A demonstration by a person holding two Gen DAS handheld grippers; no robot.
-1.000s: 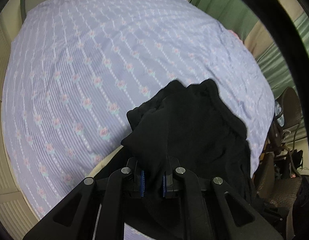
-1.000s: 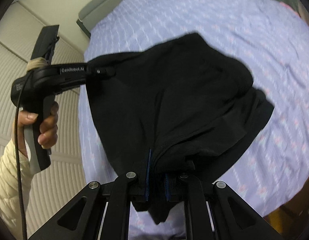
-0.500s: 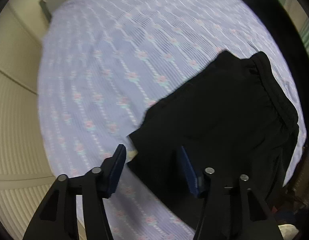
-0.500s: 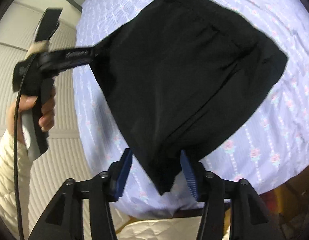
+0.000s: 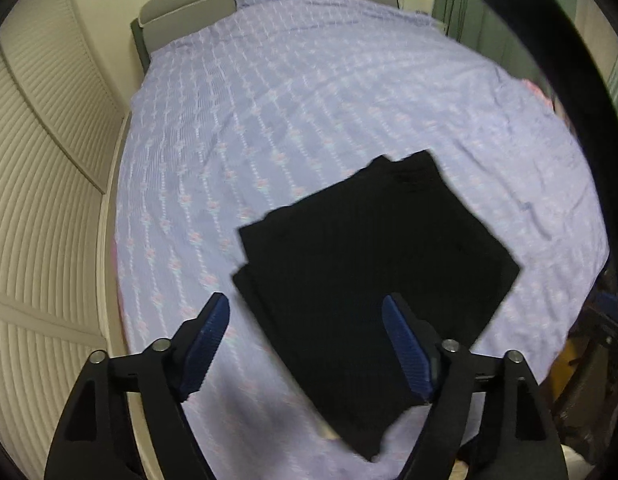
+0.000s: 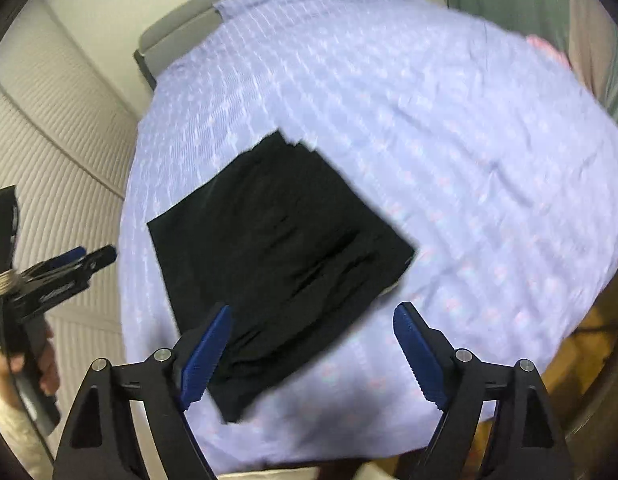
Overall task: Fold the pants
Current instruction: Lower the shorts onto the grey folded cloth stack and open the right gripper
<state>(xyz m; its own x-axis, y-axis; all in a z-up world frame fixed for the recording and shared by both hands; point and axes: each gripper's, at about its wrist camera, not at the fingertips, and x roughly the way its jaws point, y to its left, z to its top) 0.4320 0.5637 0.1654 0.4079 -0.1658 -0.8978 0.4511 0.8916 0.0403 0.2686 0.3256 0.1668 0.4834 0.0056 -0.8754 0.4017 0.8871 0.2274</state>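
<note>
Two grippers hang over a bed (image 5: 349,92) spread with a lilac flowered sheet, where folded black pants (image 5: 373,272) lie flat near the foot edge. The left gripper (image 5: 309,344) has just been opening; its blue-padded fingers (image 5: 205,340) stand wide, clear of the cloth, with the near corner of the pants seen between and below them. The right gripper (image 6: 313,352) has likewise been opening, fingers (image 6: 419,356) spread wide and empty, the pants lying beyond and toward its left finger. In the right wrist view a person's hand (image 6: 45,364) holds the left gripper off the bed's side, apart from the pants.
</note>
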